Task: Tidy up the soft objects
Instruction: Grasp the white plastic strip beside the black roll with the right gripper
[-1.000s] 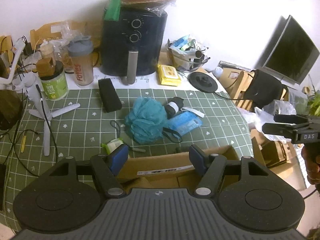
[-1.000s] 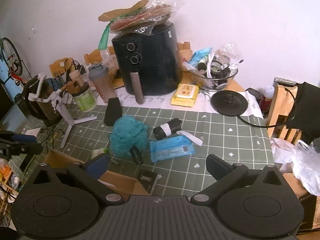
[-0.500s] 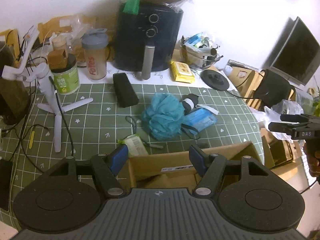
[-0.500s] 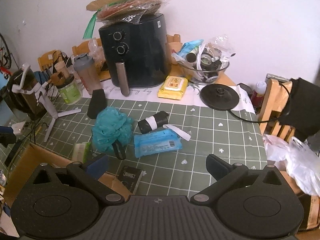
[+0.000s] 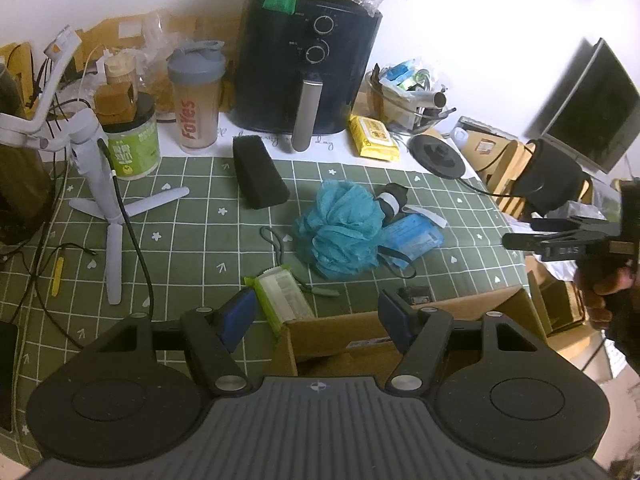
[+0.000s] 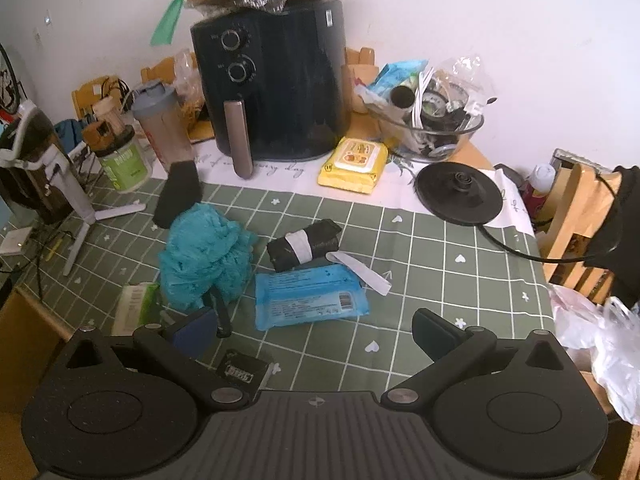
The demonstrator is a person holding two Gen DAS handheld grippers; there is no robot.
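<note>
A teal bath pouf (image 5: 340, 232) (image 6: 204, 256) lies mid-table on the green checked cloth. Beside it are a blue wipes pack (image 5: 414, 236) (image 6: 310, 300), a black rolled bundle with a white band (image 5: 392, 200) (image 6: 304, 244), a green tissue pack (image 5: 282, 300) (image 6: 134, 308) and a black sponge block (image 5: 258, 178) (image 6: 178, 194). An open cardboard box (image 5: 400, 328) sits at the near edge. My left gripper (image 5: 318, 320) is open and empty above the box's rim. My right gripper (image 6: 314, 334) is open and empty, just short of the wipes pack; it also shows in the left wrist view (image 5: 560, 236).
A black air fryer (image 5: 306, 68) (image 6: 272, 88), shaker bottle (image 5: 196, 96), green jar (image 5: 130, 144), yellow wipes pack (image 6: 354, 164), glass bowl of clutter (image 6: 432, 124) and kettle base (image 6: 458, 192) line the back. A white tripod (image 5: 100, 196) and cables lie left. A small black item (image 6: 242, 370) lies near the box.
Both grippers moved rightward along the table and closer to it; the pouf and wipes pack now sit nearer my right gripper. Nothing was grasped; the objects have not moved.
</note>
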